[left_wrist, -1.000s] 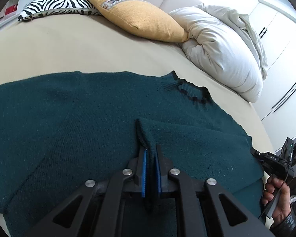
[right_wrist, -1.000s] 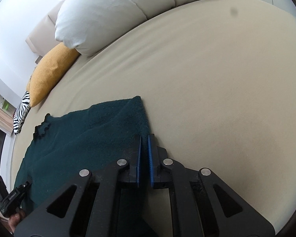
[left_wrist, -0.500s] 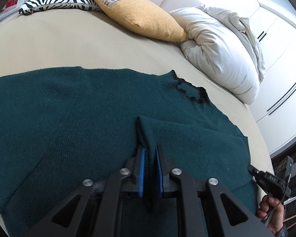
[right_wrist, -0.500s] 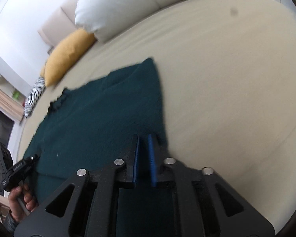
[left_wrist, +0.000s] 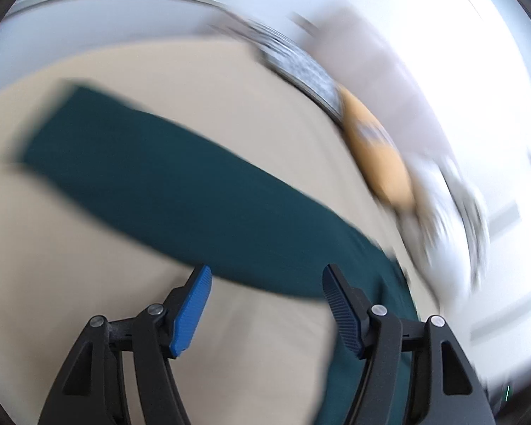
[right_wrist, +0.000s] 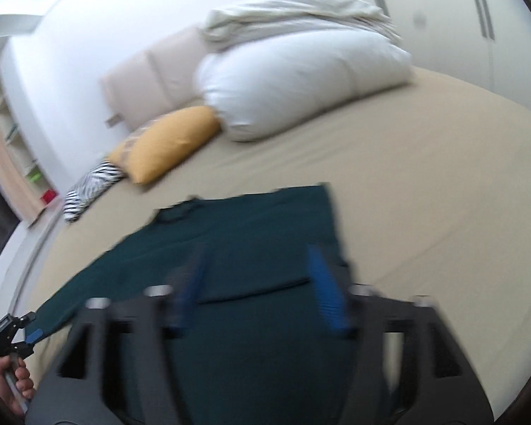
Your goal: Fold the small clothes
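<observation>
Beige bed sheet (right_wrist: pixel 424 184) supports the dark green sweater (right_wrist: pixel 237 233), lying flat, one sleeve folded across the body. Left gripper (left_wrist: pixel 267 276): fingers spread wide, holding nothing. Right gripper (right_wrist: pixel 256 269): fingers spread wide above the sweater, holding nothing.

The sweater (right_wrist: pixel 230 248) is lying flat on the bed (right_wrist: pixel 424 194), before the cushion (right_wrist: pixel 170 141) and duvet (right_wrist: pixel 301 81), which are sitting side by side against the headboard (right_wrist: pixel 152 78).
</observation>
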Demonstrator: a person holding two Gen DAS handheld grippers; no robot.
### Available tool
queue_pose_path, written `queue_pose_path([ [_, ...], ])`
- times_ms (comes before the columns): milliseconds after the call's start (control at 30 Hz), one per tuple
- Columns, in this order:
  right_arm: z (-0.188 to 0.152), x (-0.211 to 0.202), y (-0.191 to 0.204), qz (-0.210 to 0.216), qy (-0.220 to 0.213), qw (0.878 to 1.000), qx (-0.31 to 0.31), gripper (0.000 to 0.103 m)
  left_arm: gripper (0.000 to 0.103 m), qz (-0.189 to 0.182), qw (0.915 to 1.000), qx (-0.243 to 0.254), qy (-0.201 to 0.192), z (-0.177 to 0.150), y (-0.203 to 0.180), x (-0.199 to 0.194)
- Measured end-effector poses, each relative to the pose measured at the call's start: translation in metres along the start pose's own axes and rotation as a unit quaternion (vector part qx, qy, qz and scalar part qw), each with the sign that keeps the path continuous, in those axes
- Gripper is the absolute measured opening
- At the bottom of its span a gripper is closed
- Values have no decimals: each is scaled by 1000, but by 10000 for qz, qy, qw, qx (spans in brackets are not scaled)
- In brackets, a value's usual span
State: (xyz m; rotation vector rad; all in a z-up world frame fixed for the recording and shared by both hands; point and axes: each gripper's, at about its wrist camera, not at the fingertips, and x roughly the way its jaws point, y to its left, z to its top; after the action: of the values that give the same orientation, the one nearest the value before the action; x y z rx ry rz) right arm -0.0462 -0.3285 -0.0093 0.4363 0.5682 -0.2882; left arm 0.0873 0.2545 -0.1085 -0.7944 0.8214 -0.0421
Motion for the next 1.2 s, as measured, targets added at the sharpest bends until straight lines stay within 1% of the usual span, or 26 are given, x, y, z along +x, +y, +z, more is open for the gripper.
queue_pose_path([
  [33,-5,-9,13,232,-88,9997,-89,82,68,201,9993,-274,-185,11,25,-13],
  [67,-10,-11,28,408,-92,9990,-164,82,68,518,9963,-516,-442,23,51,-28],
  [100,-16,-11,46,658,27,9975,-257,82,69,667,9942,-617,-575,30,64,-34],
  [133,-22,-13,56,847,180,9958,-300,82,69,930,9899,-803,-711,41,84,-40],
  [167,-29,-10,71,1072,386,9931,-291,82,69,1019,9872,-962,-756,47,96,-43],
  [200,-34,-7,84,1243,509,9906,-267,82,69,1004,9858,-1097,-785,53,106,-43],
  [233,-40,-7,93,1371,606,9883,-264,82,69,958,9865,-1114,-719,60,112,-37],
  [300,-52,-7,109,1456,737,9861,-312,82,69,985,9896,-890,-552,69,108,-22],
  [367,-61,-6,121,1470,853,9846,-401,81,65,1013,9918,-652,-416,78,100,-8],
  [400,-64,-7,125,1439,875,9847,-439,81,52,1053,9919,-596,-378,81,99,-4],
  [433,-65,-8,129,1407,881,9851,-456,80,34,1121,9915,-567,-337,84,99,-1],
  [500,-67,-10,129,1385,891,9854,-424,80,11,1055,9922,-605,-254,85,99,-1],
  [600,-62,-17,110,1344,791,9873,-310,80,10,1059,9932,-298,-394,79,77,-11],
  [633,-62,-19,103,1315,772,9880,-259,80,10,965,9942,-221,-417,75,67,-15],
  [700,-57,-23,78,1282,773,9886,-154,80,10,769,9960,53,-462,64,34,-19],
  [800,-59,-29,51,1203,789,9896,20,80,10,231,9971,635,-352,43,-39,-14],
  [833,-60,-29,44,1183,789,9898,72,80,10,17,9952,934,-286,28,-73,-10],
  [867,-62,-30,35,1155,787,9901,135,79,10,-159,9931,1144,-178,16,-98,-4],
  [933,-63,-29,20,1120,794,9902,262,79,10,-584,9857,1574,160,-21,-153,16],
  [1000,-65,-26,7,1080,808,9901,375,79,10,-777,9794,1809,439,-55,-185,37],
  [1033,-66,-24,2,1067,817,9900,421,79,11,-868,9752,1925,658,-80,-203,57],
  [1067,-67,-23,-5,1049,841,9897,486,79,12,-938,9731,1934,829,-97,-209,69],
  [1100,-68,-19,-11,1023,888,9893,549,79,16,-983,9710,1933,1009,-112,-214,82],
  [1133,-70,-16,-16,998,959,9885,613,79,29,-1007,9669,1966,1277,-129,-220,98],
  [1167,-72,-11,-22,976,1063,9872,686,80,36,-1042,9610,2032,1563,-146,-224,110],
  [1200,-73,-8,-26,962,1139,9860,745,80,49,-1039,9571,2091,1715,-157,-224,114],
])
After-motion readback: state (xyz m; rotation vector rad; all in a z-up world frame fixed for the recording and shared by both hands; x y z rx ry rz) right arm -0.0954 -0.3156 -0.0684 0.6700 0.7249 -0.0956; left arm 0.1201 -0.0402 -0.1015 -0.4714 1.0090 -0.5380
